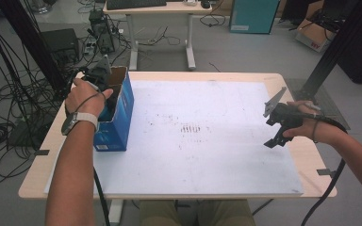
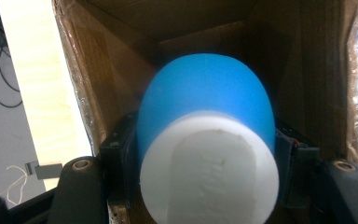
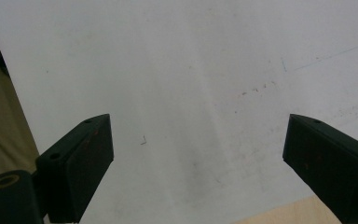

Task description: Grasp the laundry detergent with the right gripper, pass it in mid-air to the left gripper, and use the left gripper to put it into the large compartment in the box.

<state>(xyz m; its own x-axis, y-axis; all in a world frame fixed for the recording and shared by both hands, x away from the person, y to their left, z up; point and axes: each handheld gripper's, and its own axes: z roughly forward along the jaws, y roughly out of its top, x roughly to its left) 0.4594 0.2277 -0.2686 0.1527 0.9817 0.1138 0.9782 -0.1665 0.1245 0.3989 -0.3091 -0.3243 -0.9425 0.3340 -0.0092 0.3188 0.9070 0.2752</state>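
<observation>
A blue cardboard box (image 1: 120,115) with an open top stands at the table's left edge. My left gripper (image 1: 104,87) reaches down into it. In the left gripper view its jaws are shut on a blue and white rounded object (image 2: 207,140), white end toward the camera, blue dome pointing into the brown inside of the box (image 2: 303,70). My right gripper (image 1: 274,134) hovers over the right side of the white mat (image 1: 202,141), held by a hand. Its two black jaws stand wide apart in the right gripper view, with nothing between the fingertips (image 3: 200,154).
The white mat covers most of the wooden table (image 1: 306,155) and carries faint dark marks near its middle (image 1: 191,128). Cables (image 1: 9,108) and equipment lie on the floor to the left. A second desk (image 1: 158,9) stands behind.
</observation>
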